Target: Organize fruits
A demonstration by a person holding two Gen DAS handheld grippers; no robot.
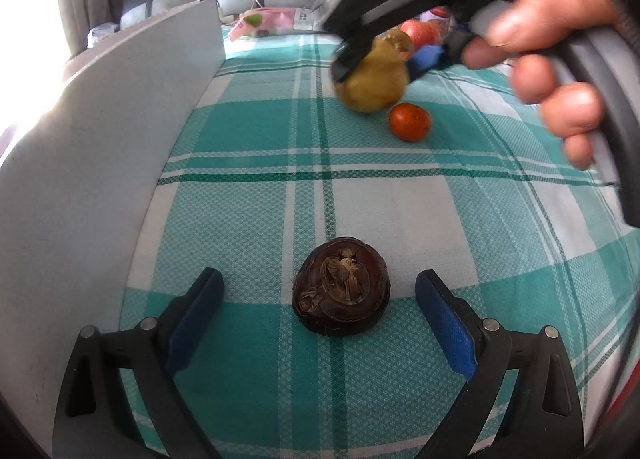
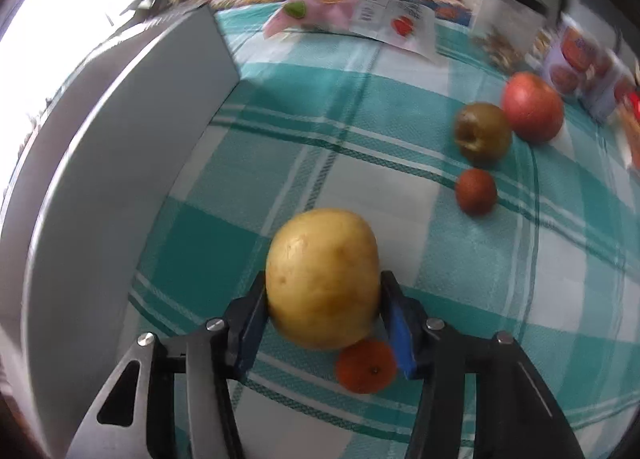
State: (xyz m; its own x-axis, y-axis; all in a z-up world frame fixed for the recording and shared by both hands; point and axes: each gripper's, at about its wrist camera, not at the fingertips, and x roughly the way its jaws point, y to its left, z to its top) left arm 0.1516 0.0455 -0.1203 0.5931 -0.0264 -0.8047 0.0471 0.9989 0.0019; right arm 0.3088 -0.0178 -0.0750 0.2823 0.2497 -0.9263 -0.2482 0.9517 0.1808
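While the right gripper (image 2: 323,319) clamps its 2 blue-padded fingers (image 2: 402,335) on either side of a round yellow-skinned pear (image 2: 322,279), it holds that fruit clear above the teal-and-white checked tablecloth (image 2: 480,259), with a small orange tangerine (image 2: 366,365) lying on the cloth just beneath and beside it. The left gripper (image 1: 320,295) hangs low with its jaws spread wide, and a dark brown, flattened water chestnut (image 1: 341,286) sits on the cloth between them, touching neither pad. Further off, to the right, a small reddish-brown fruit (image 2: 476,191), a brownish-green pear (image 2: 482,131) and a red apple (image 2: 533,107) lie in a loose line, the last 2 touching. A grey upright board (image 2: 120,179) edges the cloth on the left.
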